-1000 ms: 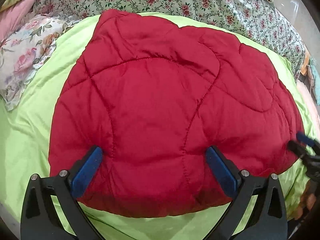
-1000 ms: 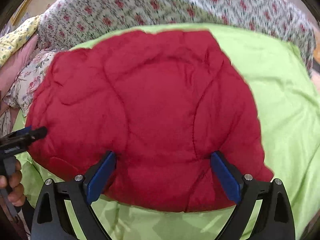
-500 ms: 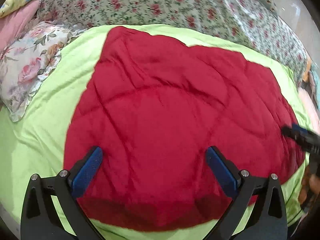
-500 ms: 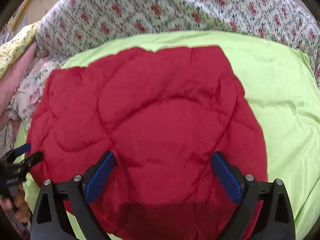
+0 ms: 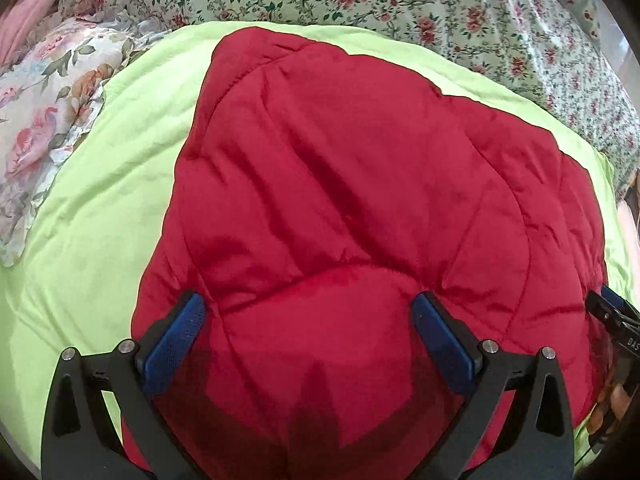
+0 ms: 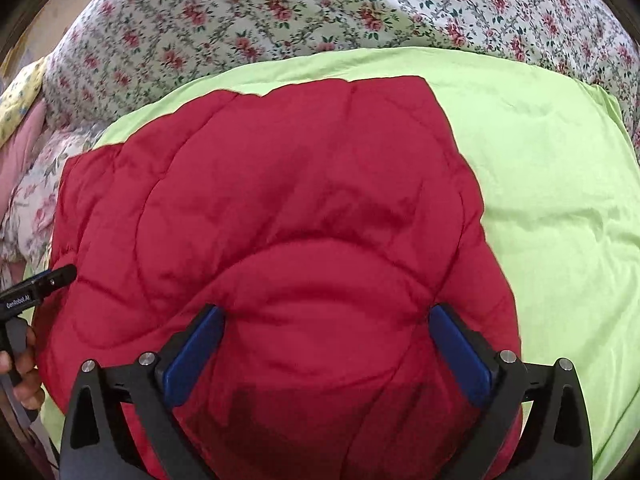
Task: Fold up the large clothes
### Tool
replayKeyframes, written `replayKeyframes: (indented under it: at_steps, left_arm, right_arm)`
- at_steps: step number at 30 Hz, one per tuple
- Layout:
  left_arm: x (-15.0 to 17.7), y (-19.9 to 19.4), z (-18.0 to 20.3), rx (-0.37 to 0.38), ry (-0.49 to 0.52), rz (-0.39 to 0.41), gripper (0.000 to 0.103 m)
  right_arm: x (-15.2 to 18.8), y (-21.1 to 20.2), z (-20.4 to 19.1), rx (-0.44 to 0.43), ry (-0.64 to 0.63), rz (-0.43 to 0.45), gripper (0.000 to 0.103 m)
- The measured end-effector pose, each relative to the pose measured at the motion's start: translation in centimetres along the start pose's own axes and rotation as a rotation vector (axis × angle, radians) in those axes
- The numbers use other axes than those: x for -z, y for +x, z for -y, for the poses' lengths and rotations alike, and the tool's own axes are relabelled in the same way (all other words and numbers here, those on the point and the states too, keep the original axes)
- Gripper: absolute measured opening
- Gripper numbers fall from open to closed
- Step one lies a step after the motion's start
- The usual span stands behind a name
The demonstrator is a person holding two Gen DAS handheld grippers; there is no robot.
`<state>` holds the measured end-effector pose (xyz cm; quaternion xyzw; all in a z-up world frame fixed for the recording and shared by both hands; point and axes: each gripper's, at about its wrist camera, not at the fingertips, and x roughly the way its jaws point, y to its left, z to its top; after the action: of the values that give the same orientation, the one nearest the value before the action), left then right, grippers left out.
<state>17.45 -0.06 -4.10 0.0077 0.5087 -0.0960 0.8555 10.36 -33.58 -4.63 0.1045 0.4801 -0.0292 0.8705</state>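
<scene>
Left wrist view: red quilted padded garment lies spread on a lime-green sheet over a bed, stitched seams running in curved panels, surface puffy with shallow creases, near edge bulging up toward the camera. Left gripper has its blue-padded fingers spread wide, red fabric filling the gap between them; whether the pads actually pinch the cloth, cannot tell. Right gripper's black tip shows at the far right edge of the garment, touching or just beside its hem. Floral bedspread sits beyond the green sheet, floral pillow at left. Right wrist view: same garment covers the left and centre of the green sheet, bare sheet to the right. Right gripper is also wide apart, blue pads flanking a raised fold of red fabric, grip not confirmable. Left gripper's black body sits at the garment's left edge, a hand wrapped round its handle.
</scene>
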Motion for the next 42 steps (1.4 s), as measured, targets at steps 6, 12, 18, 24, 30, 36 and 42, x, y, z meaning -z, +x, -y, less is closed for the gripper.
replayKeyframes:
  at_steps: [6,12,18,24,30,36,42]
  left_arm:
    - [0.1,-0.7,-0.3,-0.022,-0.014,0.013,0.103]
    - [2.7,-4.5,0.1,-0.071,-0.017,0.052,0.103]
    - [4.8,-4.3,0.5,-0.105,-0.002,0.033,0.103]
    - [4.4,-3.2,0.0,-0.111,-0.053,0.018,0.103]
    - [4.9,-3.1,0.2,-0.110,-0.027,0.036,0.103]
    - [5.3,-3.9,0.7,-0.105,0.009,0.058,0.103]
    - [7.5,-6.8,0.5,-0.043,0.032,0.082,0.103]
  right_arm:
    - [-0.1,0.2,0.5,-0.014,0.012,0.003,0.103]
    - [0.3,0.1,0.7,-0.033,0.003,0.024,0.103]
    - [0.3,0.1,0.8,-0.036,-0.011,0.043,0.103]
    - [1.4,-4.1,-0.4,-0.029,-0.066,0.094,0.097]
    - [5.3,-4.7,-2.0,-0.034,-0.131,0.036,0.097]
    - [5.8,-3.3,-2.4,0.011,-0.122,0.053,0.102]
    - [6.1,-6.1,-2.4,-0.001,-0.067,0.077,0.100]
